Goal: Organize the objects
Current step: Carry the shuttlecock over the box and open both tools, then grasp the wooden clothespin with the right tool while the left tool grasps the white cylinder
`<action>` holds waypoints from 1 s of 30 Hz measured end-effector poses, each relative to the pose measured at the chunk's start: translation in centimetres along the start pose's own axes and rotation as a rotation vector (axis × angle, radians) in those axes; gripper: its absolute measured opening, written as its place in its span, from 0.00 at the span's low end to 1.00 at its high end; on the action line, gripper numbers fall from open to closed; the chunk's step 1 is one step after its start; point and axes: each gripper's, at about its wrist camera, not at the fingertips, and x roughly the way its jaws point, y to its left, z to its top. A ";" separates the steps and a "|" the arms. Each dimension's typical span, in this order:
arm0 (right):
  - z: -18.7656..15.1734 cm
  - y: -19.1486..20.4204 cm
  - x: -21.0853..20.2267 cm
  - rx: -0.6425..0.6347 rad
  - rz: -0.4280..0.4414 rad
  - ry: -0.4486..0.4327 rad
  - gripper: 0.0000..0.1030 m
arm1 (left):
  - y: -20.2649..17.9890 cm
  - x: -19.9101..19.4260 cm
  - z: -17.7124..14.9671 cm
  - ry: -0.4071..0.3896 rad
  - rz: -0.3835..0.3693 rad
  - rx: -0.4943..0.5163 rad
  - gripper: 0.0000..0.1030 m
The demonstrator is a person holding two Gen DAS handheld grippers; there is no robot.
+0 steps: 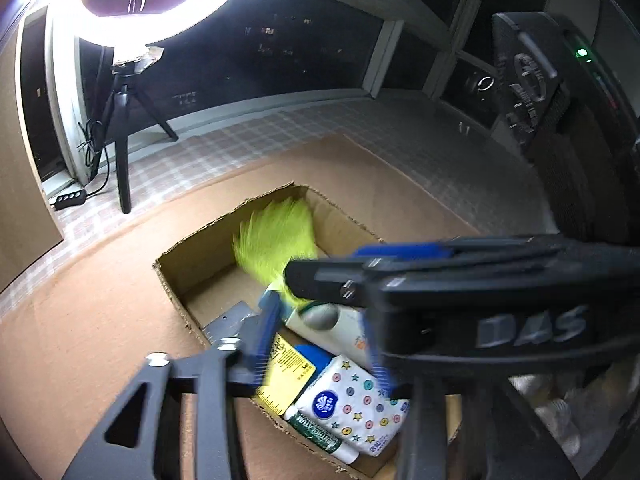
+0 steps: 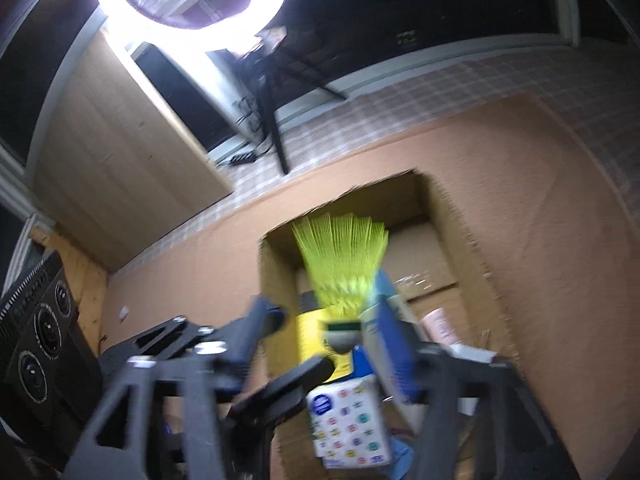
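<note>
- An orange-brown mat [image 1: 100, 292] covers the worktop. Behind it are a checked cloth, dark windows and a bright ring light [image 1: 160, 4] on a black tripod.
- An open cardboard box [image 1: 192, 264] sits sunk in the mat, its top edge level with the surface. Both wrist views look down into it at a steep angle.
- The left gripper [image 1: 320, 336] hangs over the near end of the box, its blue-padded jaws standing fairly wide with nothing pressed between them.
- The right gripper [image 2: 332, 344] hangs over the same end of the box and crosses the left camera's view as a dark bar. Its jaws are also wide apart; the shuttlecock's base lies in the gap, but the pads do not appear to clamp it.
- A neon-yellow shuttlecock [image 2: 344, 264] sits inside the box, feather skirt fanned towards the far wall, rounded cork base [image 2: 340, 340] nearest the grippers. It is blurred, so whether it rests or is dropping cannot be told.
- Judged by look, the shuttlecock is very light. Its skirt is thin and easily crushed, while the cork is firm, so the cork or the neck just above it is the safest place to take hold.
- A white tissue pack [image 1: 352, 404] printed with coloured buttons and stars lies at the near end, soft and squashy.
- Beside it lie a yellow box [image 1: 288, 368] and a green-and-white tube [image 1: 320, 432].
</note>
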 end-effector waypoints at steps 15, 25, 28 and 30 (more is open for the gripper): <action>-1.5 1.3 -2.8 0.029 0.011 -0.092 0.64 | 3.4 -5.4 -3.1 -0.027 0.079 -0.027 0.62; -4.4 7.6 -2.3 -0.044 0.073 -0.085 0.64 | 11.8 -13.6 -9.7 -0.034 0.220 -0.132 0.61; -5.3 9.4 -1.3 -0.045 0.097 -0.058 0.64 | 14.3 -15.8 -11.9 -0.034 0.267 -0.166 0.61; -6.0 10.4 0.0 -0.036 0.100 -0.024 0.64 | 16.4 -17.5 -13.8 -0.032 0.296 -0.202 0.61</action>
